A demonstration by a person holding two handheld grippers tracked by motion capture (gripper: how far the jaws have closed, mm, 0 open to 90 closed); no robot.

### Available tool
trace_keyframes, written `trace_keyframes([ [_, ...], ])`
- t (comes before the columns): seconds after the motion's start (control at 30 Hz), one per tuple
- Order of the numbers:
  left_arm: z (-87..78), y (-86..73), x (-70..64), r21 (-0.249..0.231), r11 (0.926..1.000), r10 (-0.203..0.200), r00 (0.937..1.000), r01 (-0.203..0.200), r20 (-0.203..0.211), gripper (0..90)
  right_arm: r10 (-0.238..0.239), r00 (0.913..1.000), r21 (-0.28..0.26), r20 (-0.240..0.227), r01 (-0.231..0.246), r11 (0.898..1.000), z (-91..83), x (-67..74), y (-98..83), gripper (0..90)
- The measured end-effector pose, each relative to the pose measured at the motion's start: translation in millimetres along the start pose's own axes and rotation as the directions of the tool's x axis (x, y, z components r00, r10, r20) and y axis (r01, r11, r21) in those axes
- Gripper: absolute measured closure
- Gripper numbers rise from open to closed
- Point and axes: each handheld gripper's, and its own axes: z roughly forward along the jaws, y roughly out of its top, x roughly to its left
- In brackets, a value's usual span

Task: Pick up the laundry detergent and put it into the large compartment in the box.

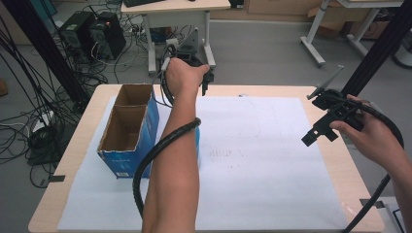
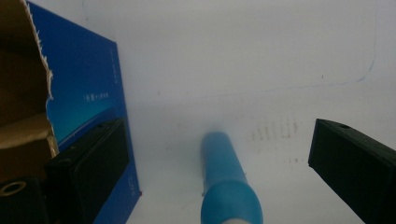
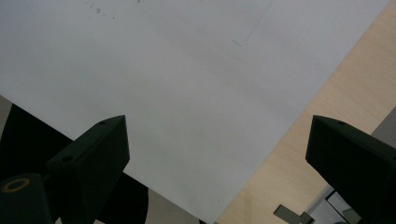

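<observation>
Evidently the left gripper hangs above a blue tube-like object lying on the white sheet just beside the blue cardboard box, jaws wide apart on either side of it, probably lined up for a grasp; what the object is I cannot tell. At the right of the high view the right gripper hovers over the sheet's edge, jaws likewise spread and holding nothing, seemingly waiting. That sheet covers most of a pale wooden table. Beyond it, at the top of the frame, are a grey floor, another desk and computer towers amid tangled cables
</observation>
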Motion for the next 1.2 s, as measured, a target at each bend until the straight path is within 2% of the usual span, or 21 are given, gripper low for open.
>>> trace_keyframes([
  [0.07,-5.2,-9.9,-2.0,-0.004,1.0000,-0.006,1.0000,0.006,-0.003,5.6,-0.001,1.0000,0.002,0.004,0.001,1.000,-1.0,2.7,-2.4,6.5],
  [0.13,-7.0,-12.9,-2.8,-0.005,1.0000,-0.003,1.0000,0.003,-0.005,5.6,-0.001,1.0000,-0.003,0.006,0.001,1.000,-3.1,5.6,-6.4,6.5],
  [0.23,-13.9,-28.5,-8.5,-0.015,0.9999,-0.001,1.0000,0.001,-0.005,5.5,-0.001,0.9999,-0.015,0.011,0.002,1.000,-7.4,9.8,-13.7,6.5],
  [0.5,-11.0,-50.9,-18.5,0.003,1.0000,-0.002,1.0000,0.002,-0.006,5.7,-0.011,0.9998,-0.032,0.018,0.011,0.999,-14.3,20.9,-32.6,6.5],
  [0.77,2.3,-60.5,-25.3,0.022,0.9998,-0.004,1.0000,0.004,-0.007,5.7,-0.020,0.9996,-0.051,0.020,0.021,0.998,-19.4,27.8,-46.3,6.5],
  [1.2,22.2,-67.9,-24.1,0.039,0.9991,-0.014,0.9999,0.014,-0.009,6.6,-0.030,0.9994,-0.041,0.017,0.030,0.999,-14.5,32.8,-50.6,6.5],
])
